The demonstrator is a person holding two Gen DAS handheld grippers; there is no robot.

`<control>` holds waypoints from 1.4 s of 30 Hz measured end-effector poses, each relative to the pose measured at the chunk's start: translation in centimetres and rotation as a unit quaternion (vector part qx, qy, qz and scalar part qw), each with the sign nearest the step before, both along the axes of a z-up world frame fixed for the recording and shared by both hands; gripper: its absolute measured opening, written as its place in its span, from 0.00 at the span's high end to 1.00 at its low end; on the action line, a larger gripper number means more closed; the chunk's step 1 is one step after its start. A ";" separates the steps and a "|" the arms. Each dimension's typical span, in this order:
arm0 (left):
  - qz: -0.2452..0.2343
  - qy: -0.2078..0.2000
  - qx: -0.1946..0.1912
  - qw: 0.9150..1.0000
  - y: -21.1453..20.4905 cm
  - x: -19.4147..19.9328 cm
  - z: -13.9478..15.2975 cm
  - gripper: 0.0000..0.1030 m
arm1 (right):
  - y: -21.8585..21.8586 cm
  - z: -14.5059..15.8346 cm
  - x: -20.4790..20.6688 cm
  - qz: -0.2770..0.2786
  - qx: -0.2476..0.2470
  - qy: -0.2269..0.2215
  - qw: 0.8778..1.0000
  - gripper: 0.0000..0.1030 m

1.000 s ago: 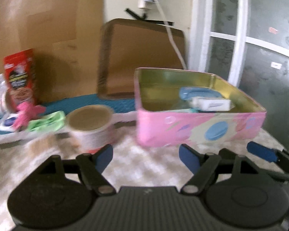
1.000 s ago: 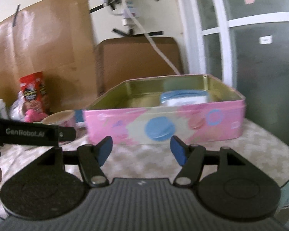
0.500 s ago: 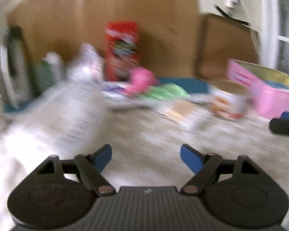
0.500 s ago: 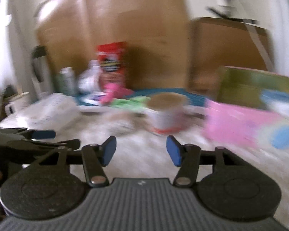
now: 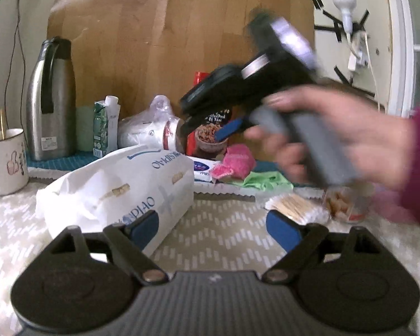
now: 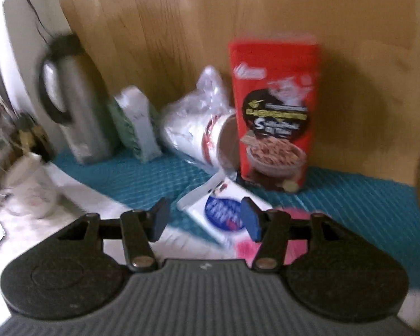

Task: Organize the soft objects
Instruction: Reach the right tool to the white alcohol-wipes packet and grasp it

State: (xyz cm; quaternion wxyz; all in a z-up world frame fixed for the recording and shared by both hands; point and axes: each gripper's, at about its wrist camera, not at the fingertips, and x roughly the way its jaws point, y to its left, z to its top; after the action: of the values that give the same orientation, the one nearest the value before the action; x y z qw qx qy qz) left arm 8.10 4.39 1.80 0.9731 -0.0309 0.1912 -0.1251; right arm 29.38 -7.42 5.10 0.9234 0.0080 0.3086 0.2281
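left gripper (image 5: 210, 225): jaws wide and opening, nothing between the pads. It sits low over the patterned cloth (image 5: 224, 224), with the white bag (image 5: 117, 190) just past its left finger.
right gripper (image 6: 204, 221): jaws apart, nothing pinched. It's up over the far-left clutter, and a white packet (image 6: 224, 212) with a blue logo lies on the mat beyond the gap. From the left camera it's a blurry black thing in the person's hand (image 5: 338, 140), sleeve dark red.
soft stuff: pink fluffy thing (image 5: 233, 162) and green cloth (image 5: 266, 180) lie touching each other at the far edge of the cloth, right of the bag. The pink one also peeks out under the right finger in the right view (image 6: 268, 240).
cotton swabs (image 5: 296, 205): bundle lying near the right, just beside a small jar (image 5: 347, 204).
back row: steel flask (image 5: 51, 98) far left, green carton (image 5: 106, 126), clear plastic bag (image 6: 198, 120), red box (image 6: 274, 112) leaning on the wooden board (image 5: 154, 42).
mug (image 5: 5, 159): white, left edge, near the flask.
teal mat (image 6: 364, 204): under the back row.
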 end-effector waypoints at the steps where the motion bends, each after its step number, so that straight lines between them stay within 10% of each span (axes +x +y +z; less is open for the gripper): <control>1: 0.002 -0.003 -0.009 1.000 0.2 -0.1 0.1 0.16 | 0.7 -0.6 1.6 -0.001 -0.021 0.013 1.000 0.42; 10: 0.008 -0.036 -0.042 0.998 1.2 -0.7 0.2 0.16 | 1.2 -4.3 6.1 0.016 -0.041 0.097 0.994 0.09; 21: 0.012 -0.053 -0.047 0.997 1.3 -1.2 0.3 0.12 | 1.6 -4.8 1.6 0.057 -0.117 0.048 0.990 0.18; 35: 0.017 -0.068 -0.056 0.996 2.2 -1.2 0.3 0.12 | -5.3 3.0 -7.4 0.042 0.061 -0.049 0.996 0.31; 42: -0.009 -0.108 -0.102 0.989 3.9 -2.9 0.3 0.16 | -12.5 -0.3 -18.0 0.025 0.038 -0.041 0.998 0.30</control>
State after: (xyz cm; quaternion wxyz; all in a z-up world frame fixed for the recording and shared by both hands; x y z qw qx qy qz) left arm 5.18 8.27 2.14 0.9786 -0.1142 0.0717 -0.1555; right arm 11.43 -19.87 4.81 0.9284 0.0259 0.2617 0.2625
